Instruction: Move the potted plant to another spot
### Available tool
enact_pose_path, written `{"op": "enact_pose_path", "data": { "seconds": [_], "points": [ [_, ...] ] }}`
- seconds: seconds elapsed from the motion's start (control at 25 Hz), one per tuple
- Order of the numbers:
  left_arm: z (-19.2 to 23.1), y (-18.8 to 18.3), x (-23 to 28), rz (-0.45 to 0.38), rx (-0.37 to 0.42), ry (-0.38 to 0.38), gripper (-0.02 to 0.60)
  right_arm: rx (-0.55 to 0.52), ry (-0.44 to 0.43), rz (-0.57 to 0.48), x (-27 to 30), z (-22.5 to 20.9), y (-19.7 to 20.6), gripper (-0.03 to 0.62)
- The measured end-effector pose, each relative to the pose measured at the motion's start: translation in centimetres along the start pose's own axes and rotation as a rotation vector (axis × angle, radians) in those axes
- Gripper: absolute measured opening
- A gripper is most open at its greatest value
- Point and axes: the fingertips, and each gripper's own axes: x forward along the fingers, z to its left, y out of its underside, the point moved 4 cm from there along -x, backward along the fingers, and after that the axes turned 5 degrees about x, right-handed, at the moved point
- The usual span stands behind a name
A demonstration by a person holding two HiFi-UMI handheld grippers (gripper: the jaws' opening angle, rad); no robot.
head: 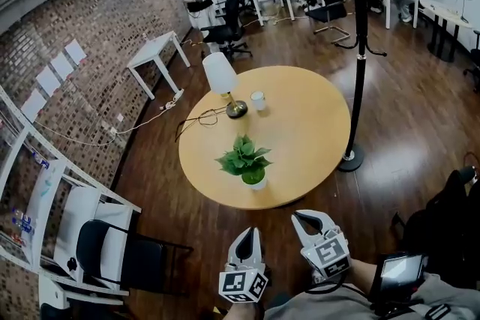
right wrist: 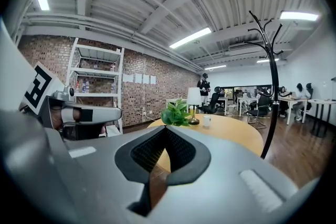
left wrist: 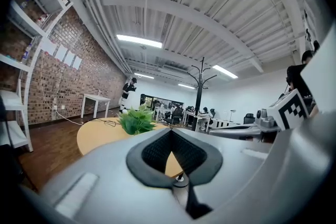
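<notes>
Well, the potted plant [head: 245, 161] sits by the near edge of the round table [head: 307, 131]. The left gripper [head: 247, 236] and right gripper [head: 307, 221] are both well short of it, fingers pressed together, holding nothing. If they reach it shut like that, they may knock the small pot over. Grabbing only leaves could drop it. The lamp [head: 225, 82] and cup [head: 258, 100] farther back could get bumped.

potted plant [head: 244, 160]: on table [head: 307, 139], ahead of jaws, well apart | lamp [head: 223, 82], cup [head: 258, 100]: beyond plant | coat stand [head: 358, 49]: ahead-right, beside table
</notes>
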Motion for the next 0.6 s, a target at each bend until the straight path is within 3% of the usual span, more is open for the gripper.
{"op": "enact_pose_path", "data": {
  "seconds": [0.28, 0.6],
  "points": [
    [3.0, 1.0, 3.9, 0.024, -0.009, -0.01, -0.008, 0.04, -0.024, 0.034, 4.9, -1.5, 1.0, 0.006],
    [9.4, 2.4, 8.2, 0.058, -0.033, 0.072, -0.008, 0.061, 0.073, 0.099, 11.3, -1.8, 2.6, 0.006]
  ]
}}
